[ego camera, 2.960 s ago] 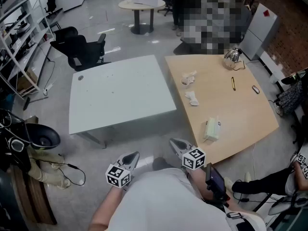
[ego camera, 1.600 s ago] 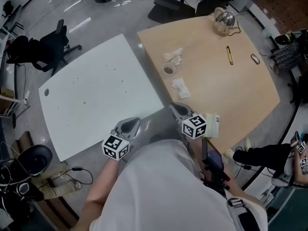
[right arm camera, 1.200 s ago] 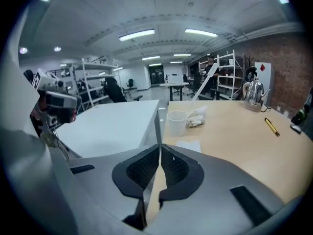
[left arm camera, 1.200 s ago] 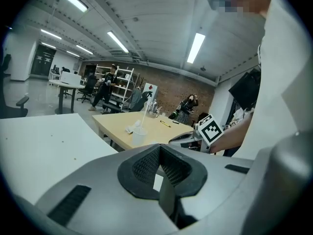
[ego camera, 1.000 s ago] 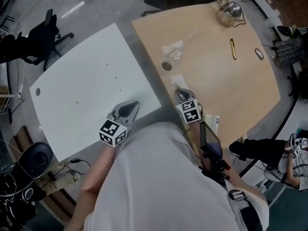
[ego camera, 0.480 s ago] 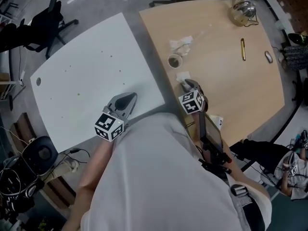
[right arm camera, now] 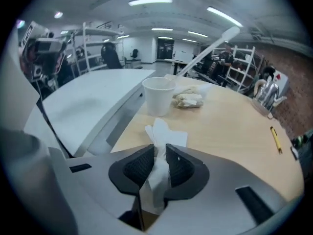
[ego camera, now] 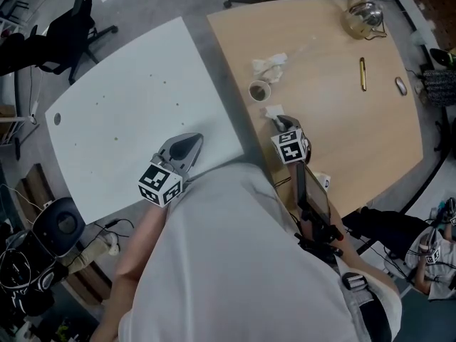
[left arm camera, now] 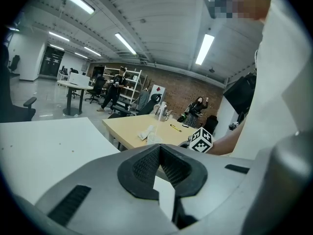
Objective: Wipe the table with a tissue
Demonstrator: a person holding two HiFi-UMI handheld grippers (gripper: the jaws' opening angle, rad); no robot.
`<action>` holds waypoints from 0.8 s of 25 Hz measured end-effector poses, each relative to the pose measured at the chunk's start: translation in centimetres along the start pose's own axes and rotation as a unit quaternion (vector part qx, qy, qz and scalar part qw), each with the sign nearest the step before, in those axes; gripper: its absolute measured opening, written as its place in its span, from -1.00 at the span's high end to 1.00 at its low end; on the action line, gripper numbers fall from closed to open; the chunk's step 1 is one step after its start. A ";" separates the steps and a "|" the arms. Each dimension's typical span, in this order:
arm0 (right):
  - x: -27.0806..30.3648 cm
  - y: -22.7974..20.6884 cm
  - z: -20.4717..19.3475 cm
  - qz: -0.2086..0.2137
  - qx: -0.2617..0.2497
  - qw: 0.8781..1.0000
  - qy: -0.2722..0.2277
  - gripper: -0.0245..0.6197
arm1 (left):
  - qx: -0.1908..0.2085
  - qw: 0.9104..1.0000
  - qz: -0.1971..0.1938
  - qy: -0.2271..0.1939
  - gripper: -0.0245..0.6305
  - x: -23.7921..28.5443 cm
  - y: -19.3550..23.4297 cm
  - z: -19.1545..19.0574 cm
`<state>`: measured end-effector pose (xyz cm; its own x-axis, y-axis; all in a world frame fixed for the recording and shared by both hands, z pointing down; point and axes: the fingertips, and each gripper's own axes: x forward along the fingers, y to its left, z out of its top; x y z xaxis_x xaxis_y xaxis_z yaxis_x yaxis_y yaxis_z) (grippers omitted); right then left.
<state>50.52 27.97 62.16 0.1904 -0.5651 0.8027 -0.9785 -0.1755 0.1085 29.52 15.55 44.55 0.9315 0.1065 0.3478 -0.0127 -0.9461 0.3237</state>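
Tissue [right arm camera: 158, 129] is pinched in the right claw [right arm camera: 157, 152]. The claw is closed on its middle, with one white end sticking out ahead of the tips and the other bunched back in the throat. The front end looks to lie on the wooden desk [right arm camera: 230, 131], but I can't confirm contact. The spot is the desk's near-left part, close to the gap between the two desks.

The paper cup [right arm camera: 158, 96] stands upright just beyond the tissue, apart from it. The crumpled tissues [right arm camera: 189, 100] sit just behind the cup, to its right in the right gripper view. Further out on the same desk are a pen [ego camera: 363, 73] and a kettle [ego camera: 363, 14] at the far edge, both well apart from the claw.

Left claw [left arm camera: 158, 149]: tips together with nothing between them, only white surface showing through the opening behind the pads. In the head view it sits over the near edge of the white desk [ego camera: 121, 120], pointing away from the person. That desk shows a few small dark specks. An office chair [ego camera: 68, 30] stands off its far-left corner on the floor.

The right claw's marker cube is visible in the left gripper view, off to the right over the wooden desk.
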 end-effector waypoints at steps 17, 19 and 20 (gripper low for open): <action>-2.6 14.3 9.9 0.317 0.052 0.941 -0.108 0.69 | -0.036 0.995 0.097 0.004 0.91 -5.2 1.1 -2.5; -2.0 16.7 10.3 0.339 0.022 0.936 -0.091 0.69 | -0.046 0.992 0.116 0.001 0.91 -6.4 1.6 -3.1; -1.6 17.6 10.5 0.342 0.004 0.936 -0.083 0.69 | -0.050 0.991 0.124 -0.001 0.91 -6.9 1.8 -3.3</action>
<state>33.83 17.28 56.62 -0.4701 -0.6644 0.5810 -0.8754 0.2672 -0.4027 21.88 14.12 45.67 0.8964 -0.1256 0.4250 -0.2762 -0.9083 0.3141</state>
